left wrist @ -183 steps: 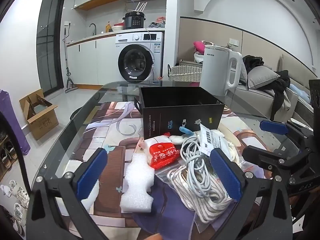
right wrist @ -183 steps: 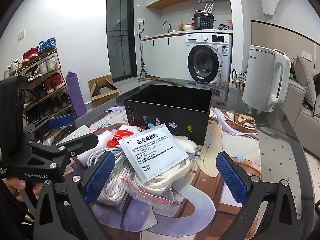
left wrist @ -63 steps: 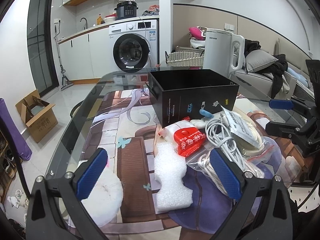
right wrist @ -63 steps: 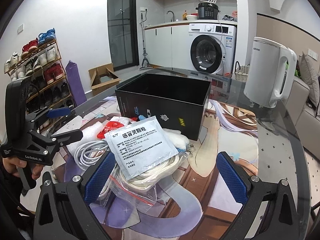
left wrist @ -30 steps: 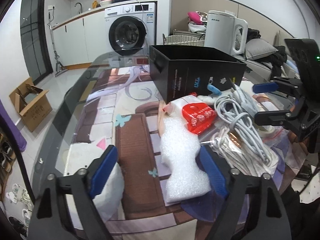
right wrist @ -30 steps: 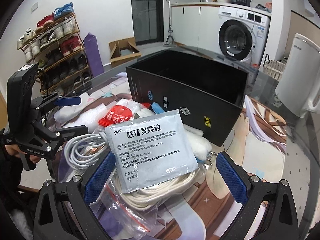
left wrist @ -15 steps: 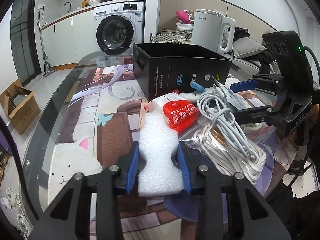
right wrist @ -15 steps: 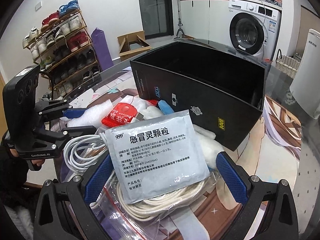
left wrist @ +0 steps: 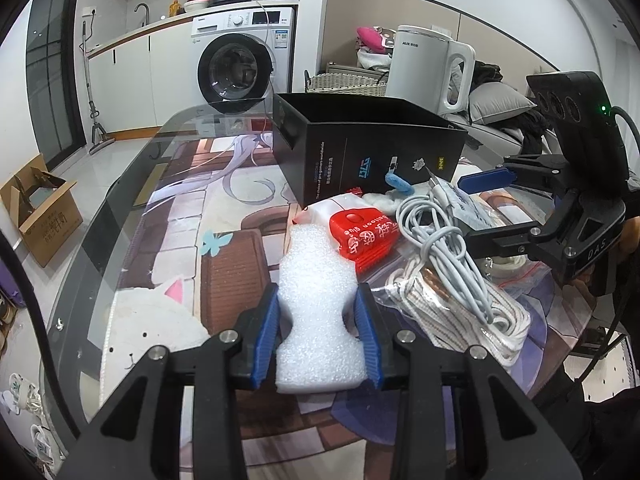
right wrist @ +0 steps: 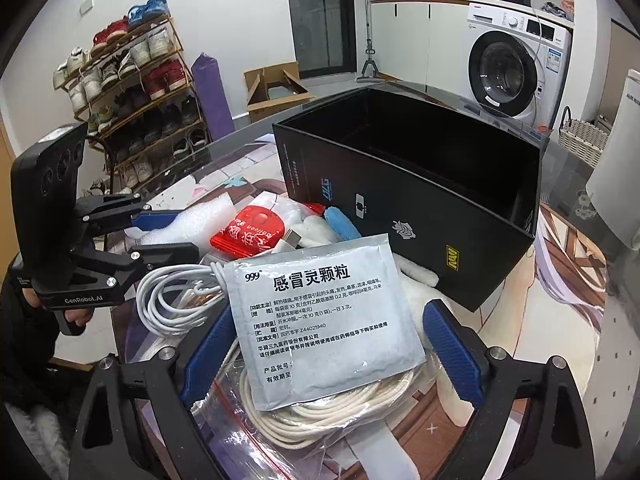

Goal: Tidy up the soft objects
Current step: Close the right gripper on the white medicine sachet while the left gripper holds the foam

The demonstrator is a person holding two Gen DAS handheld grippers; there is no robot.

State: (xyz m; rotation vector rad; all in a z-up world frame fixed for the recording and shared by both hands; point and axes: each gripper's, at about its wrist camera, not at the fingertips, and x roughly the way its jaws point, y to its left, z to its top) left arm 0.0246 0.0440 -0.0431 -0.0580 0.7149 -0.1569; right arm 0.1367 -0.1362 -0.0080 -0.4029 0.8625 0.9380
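Left gripper (left wrist: 318, 332) clamped on foam piece (left wrist: 316, 300), pitched down. Right gripper (right wrist: 328, 344) jaws wide, just been closing, around sachet (right wrist: 324, 316).

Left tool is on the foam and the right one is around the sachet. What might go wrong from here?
1. The left tool pinches the white foam piece at its narrow waist; it may compress and slip out on the lift.
2. The right tool, just been closing, straddles the grey sachet lying on the bagged white rope; it could catch the bag too, or the white cable beside it.

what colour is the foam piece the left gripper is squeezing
White foam piece, clearest in the left wrist view.
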